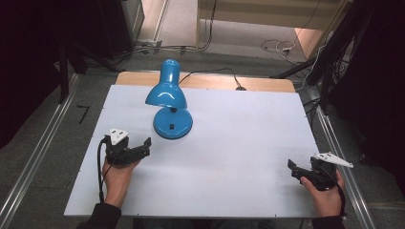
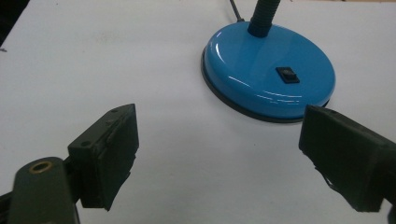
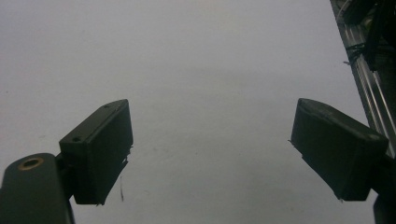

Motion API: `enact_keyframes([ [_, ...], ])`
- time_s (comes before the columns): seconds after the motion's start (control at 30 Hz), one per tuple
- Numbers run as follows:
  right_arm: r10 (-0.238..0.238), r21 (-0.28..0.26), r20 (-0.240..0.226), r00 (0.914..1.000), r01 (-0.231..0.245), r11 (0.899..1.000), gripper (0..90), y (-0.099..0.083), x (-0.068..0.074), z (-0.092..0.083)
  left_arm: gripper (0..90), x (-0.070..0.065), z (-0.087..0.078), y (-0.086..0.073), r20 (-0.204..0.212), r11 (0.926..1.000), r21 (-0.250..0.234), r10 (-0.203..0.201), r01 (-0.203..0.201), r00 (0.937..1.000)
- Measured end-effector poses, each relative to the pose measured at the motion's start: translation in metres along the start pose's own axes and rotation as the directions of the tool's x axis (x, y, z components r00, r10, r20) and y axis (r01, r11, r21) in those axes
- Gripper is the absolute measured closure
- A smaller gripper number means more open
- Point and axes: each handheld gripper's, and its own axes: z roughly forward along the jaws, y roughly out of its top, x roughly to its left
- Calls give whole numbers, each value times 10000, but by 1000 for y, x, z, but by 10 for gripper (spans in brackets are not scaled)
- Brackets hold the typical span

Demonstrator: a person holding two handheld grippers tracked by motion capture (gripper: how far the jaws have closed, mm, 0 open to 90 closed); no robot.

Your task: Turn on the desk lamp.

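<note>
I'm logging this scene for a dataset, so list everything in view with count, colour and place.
desk lamp: one, blue, far-left part of the board, shade tilted down over its round base
switch: one, black, on the base
cord: one, black, trailing off the far edge
board: one, white, covering the table
left hand-held gripper: one, black, open, near the base
right hand-held gripper: one, black, open, near right corner
hands: two, at the near edge
</note>
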Motion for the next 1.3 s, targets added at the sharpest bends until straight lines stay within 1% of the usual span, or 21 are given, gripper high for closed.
enact_keyframes([
  [0.03, 1, -2, -3, 10000, -1, 10000, 116, 0, 0, 0, 134, 0, 0, 1, -14, 10000, 4, 73, -73, 10000],
  [0.2, -3, 25, -22, 10000, 3, 10000, 115, 0, 0, 0, 147, -4, 5, 4, 44, 10000, 30, -22, 22, 10000],
  [0.37, -4, 38, -46, 10000, 4, 10000, 116, 0, 0, 1, 161, -8, 10, 7, 139, 10000, 46, 72, -72, 9999],
  [0.43, -14, 41, -52, 10000, 14, 10000, 116, 0, -1, 1, 161, -9, 11, 8, 131, 10000, 27, 35, -35, 9999],
  [0.5, -19, 42, -59, 10000, 20, 10000, 115, 0, 0, 1, 161, -10, 12, 9, 118, 10000, 38, 78, -79, 9999],
  [0.67, -12, 86, -111, 9999, 13, 10000, 116, -1, 0, 2, 161, -11, 16, 10, 41, 10000, 50, 3, -4, 10000],
  [0.77, 0, 93, -143, 9999, 1, 10000, 116, 0, 0, 2, 160, -12, 18, 12, 0, 10000, -52, -81, 81, 10000],
  [0.97, 12, 56, -161, 9999, -11, 10000, 116, 0, 1, 1, 160, -13, 22, 16, 83, 9997, -118, -231, 232, 9997],
  [1.1, 32, 75, -151, 9999, -31, 10000, 116, 0, 0, 2, 165, -14, 24, 17, 115, 9997, -133, -201, 203, 9997],
  [1.23, 12, 102, -184, 9998, -10, 9999, 116, 0, 2, 3, 170, -14, 26, 18, 23, 9999, -81, -76, 76, 10000],
  [1.3, -28, 104, -208, 9998, 30, 9999, 116, 0, 2, 3, 172, -15, 28, 19, 75, 9998, -77, -158, 158, 9998],
])
